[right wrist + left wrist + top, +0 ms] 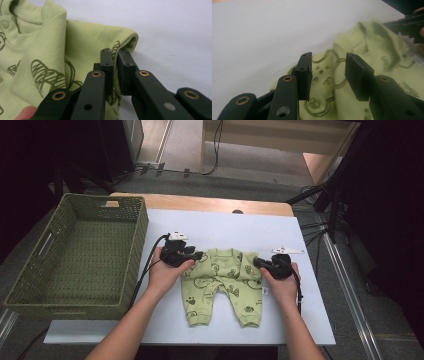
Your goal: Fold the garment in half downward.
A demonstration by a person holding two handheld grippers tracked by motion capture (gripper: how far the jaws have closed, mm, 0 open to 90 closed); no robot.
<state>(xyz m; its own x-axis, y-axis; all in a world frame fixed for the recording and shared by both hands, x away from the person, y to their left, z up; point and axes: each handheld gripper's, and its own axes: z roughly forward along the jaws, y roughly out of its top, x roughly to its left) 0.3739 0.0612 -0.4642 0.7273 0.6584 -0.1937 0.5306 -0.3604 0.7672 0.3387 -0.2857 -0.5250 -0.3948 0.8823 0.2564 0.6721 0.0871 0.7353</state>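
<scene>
A light green baby romper (222, 280) with dark doodle prints lies flat on the white board (225, 222), legs toward the person, both sleeves folded in. My left gripper (199, 255) hovers at the romper's left shoulder; in the left gripper view its jaws (328, 75) stand apart with the cloth (372, 50) beneath them and nothing pinched. My right gripper (257, 262) is at the right sleeve. In the right gripper view it (115, 65) is shut on a fold of the sleeve (82, 37) near the cuff. The right gripper (409, 25) also shows far off in the left gripper view.
A green woven basket (135, 240) with nothing in it stands to the left, its right wall touching the board. Bare white board lies behind the romper and along the front edge. Cables and metal frame legs stand on the floor beyond the table.
</scene>
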